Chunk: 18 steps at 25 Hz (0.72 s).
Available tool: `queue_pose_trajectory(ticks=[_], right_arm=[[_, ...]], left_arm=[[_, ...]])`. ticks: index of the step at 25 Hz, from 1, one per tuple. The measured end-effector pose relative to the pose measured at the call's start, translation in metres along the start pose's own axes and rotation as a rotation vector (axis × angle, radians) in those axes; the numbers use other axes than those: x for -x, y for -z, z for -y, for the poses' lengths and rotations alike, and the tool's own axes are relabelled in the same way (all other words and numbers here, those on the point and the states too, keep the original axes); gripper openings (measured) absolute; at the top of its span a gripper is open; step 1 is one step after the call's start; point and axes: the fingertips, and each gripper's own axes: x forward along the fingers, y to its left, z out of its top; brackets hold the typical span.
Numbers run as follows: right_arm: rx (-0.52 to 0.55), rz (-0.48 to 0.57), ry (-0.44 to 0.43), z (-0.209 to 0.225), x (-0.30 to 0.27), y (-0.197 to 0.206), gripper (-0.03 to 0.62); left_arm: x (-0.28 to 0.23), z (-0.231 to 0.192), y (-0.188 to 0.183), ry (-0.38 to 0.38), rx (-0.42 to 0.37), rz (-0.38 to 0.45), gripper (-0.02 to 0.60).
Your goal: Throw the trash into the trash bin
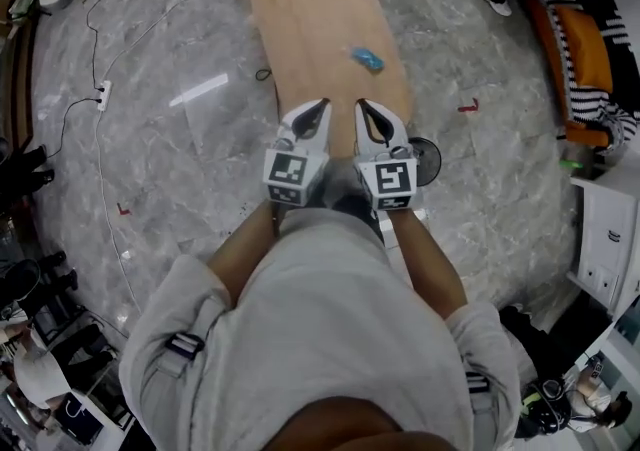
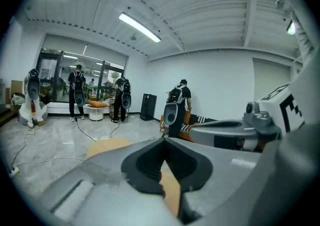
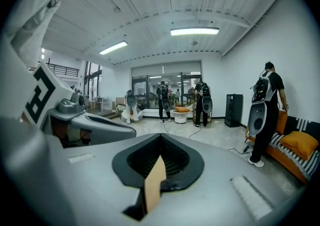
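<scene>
A small crumpled blue piece of trash (image 1: 366,59) lies on the long wooden table (image 1: 310,9), toward its right edge. My left gripper (image 1: 320,105) and right gripper (image 1: 362,105) hover side by side over the table's near end, a short way short of the trash. Both point forward, jaws shut and holding nothing. In the left gripper view the shut left gripper (image 2: 164,140) has the tabletop (image 2: 107,146) beyond it. The right gripper (image 3: 160,138) looks shut too, with only wood showing under its jaws. A dark round bin-like object (image 1: 426,157) stands on the floor at the table's right.
Cables (image 1: 95,129) run over the marble floor on the left. An orange striped sofa (image 1: 585,49) and a white cabinet (image 1: 608,229) stand on the right. Several people wearing backpack rigs (image 3: 264,115) stand around the room.
</scene>
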Motion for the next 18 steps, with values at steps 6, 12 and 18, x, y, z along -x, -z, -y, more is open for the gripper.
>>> queue_pose_trajectory(ticks=[6,12,18], right_arm=[[-0.006,-0.044,0.04,-0.012,-0.052,0.009,0.008],[-0.006,-0.118,0.088,0.002,-0.075,0.03,0.008],[0.038,-0.191,0.058,0.038,-0.112,0.068,0.008]], left_arm=[[-0.021,-0.047,0.013,0.083,0.011,-0.036,0.018],[-0.046,-0.079,0.027,0.109,0.042,-0.066,0.018],[-0.092,-0.099,0.058,0.083,0.085,-0.108,0.018]])
